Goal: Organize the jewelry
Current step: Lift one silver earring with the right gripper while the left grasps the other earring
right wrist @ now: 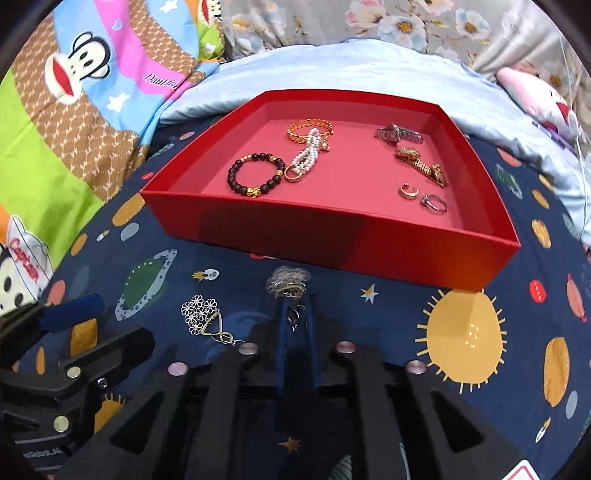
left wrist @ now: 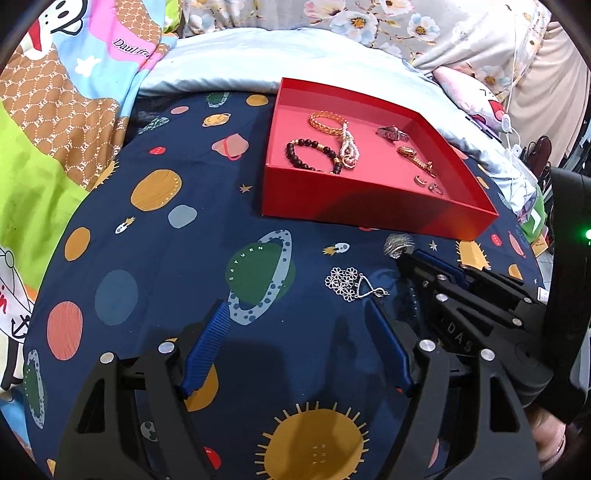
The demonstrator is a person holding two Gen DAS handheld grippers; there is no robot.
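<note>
A red tray (left wrist: 369, 206) (right wrist: 258, 229) on the navy space-print bedsheet holds a dark bead bracelet (right wrist: 255, 173), a gold chain bracelet (right wrist: 308, 130), a pearl bracelet (right wrist: 306, 155), two watches (right wrist: 397, 133) (right wrist: 421, 164) and two rings (right wrist: 408, 192) (right wrist: 434, 203). In front of the tray lie a silver flower earring (left wrist: 341, 282) (right wrist: 199, 314) with a triangle pendant (right wrist: 214, 326). My right gripper (right wrist: 295, 314) (left wrist: 404, 254) is shut on a silver wire-ball earring (right wrist: 290, 280) (left wrist: 397, 243). My left gripper (left wrist: 295, 332) is open and empty, just short of the flower earring.
A light blue pillow (right wrist: 332, 66) lies behind the tray. Cartoon-print bedding (left wrist: 55, 110) lies at the left and floral fabric (right wrist: 406, 22) at the back. A white cable (left wrist: 513, 110) hangs at the right.
</note>
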